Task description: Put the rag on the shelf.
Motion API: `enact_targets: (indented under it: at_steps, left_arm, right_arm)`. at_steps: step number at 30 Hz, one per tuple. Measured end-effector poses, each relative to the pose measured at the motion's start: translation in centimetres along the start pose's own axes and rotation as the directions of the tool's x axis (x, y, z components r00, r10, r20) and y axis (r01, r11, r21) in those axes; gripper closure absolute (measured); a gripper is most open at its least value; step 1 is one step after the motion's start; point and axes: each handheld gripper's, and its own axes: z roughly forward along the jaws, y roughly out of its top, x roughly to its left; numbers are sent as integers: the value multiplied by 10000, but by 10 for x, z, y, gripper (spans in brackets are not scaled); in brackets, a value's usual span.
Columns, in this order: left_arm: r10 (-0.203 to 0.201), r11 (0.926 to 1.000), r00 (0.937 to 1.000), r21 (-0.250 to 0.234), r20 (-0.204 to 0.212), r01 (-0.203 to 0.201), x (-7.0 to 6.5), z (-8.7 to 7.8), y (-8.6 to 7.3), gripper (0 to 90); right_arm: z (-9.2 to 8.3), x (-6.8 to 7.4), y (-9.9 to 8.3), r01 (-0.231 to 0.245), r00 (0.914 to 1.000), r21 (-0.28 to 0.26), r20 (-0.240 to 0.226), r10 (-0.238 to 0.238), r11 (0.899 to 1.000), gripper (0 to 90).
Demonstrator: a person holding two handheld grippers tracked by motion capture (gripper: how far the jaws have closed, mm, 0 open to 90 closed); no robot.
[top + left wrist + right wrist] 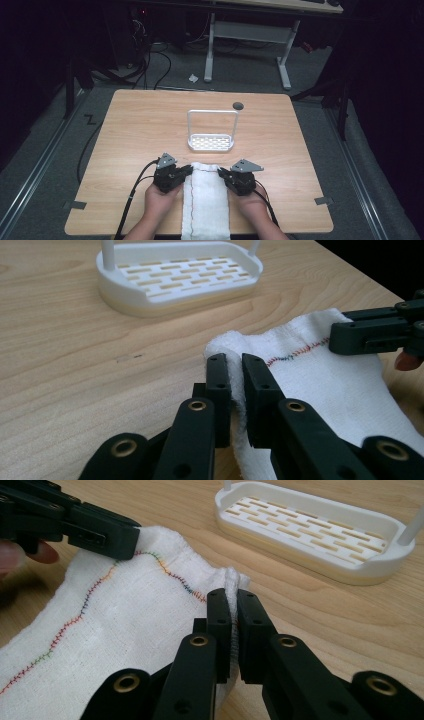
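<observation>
High view: a white cloth (205, 200) lay as a long strip on the near middle of the wooden table (130, 125), its near end reaching the table's front edge and its far end stopping short of a white slotted rack (211, 142) with a tall wire handle. The cloth was a coarse, loosely woven fabric with a wavy line of multicoloured stitching running along its length near the left side. The left gripper (186, 170) held the far left corner, and the right gripper (223, 173) held the far right corner. In the left gripper view, the left gripper (236, 371) had its jaws narrow, pinching a bunched fold of cloth (320, 385). In the right gripper view, the right gripper (233, 609) had its jaws nearly together on a raised fold of the cloth (125, 615) edge.
</observation>
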Motion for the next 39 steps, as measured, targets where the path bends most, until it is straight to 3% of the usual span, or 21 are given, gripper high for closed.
enact_targets:
  at_steps: [2, 13, 17, 24, 29, 34, 39]
  left_arm:
    - [-32, 9999, 9999, -146, 153, 35, -1, -3, 1, 829]
    - [364, 9954, 9993, -891, 99, -353, -11, -14, 14, 829]
    - [688, 9886, 9975, -1353, 174, -658, -19, -23, 26, 829]
    - [962, 9835, 9953, -1549, 76, -939, -25, -28, 53, 830]
    - [1235, 9716, 9923, -2036, 9, -1208, -30, -34, 79, 830]
    - [1318, 9626, 9913, -2386, -9, -1282, -34, -40, 96, 830]
    - [1572, 9496, 9874, -2719, -163, -1557, -40, -47, 114, 830]
  right_arm:
    - [-2, 2, 0, -13, 9999, -85, 106, 13, 10000, 861]
    - [-16, 1, 9, -11, 10000, -955, 8, 12, 9954, 861]
    - [-25, 0, 18, -14, 10000, -1354, -89, 2, 9908, 861]
    - [-41, -5, 40, 210, 9998, -1900, 73, -200, 9816, 861]
    - [-54, -13, 65, 320, 9992, -2409, 290, -258, 9700, 860]
    - [-62, -16, 78, 393, 9988, -2707, 398, -296, 9619, 860]
    - [-73, -19, 95, 507, 9978, -3191, 566, -344, 9463, 860]
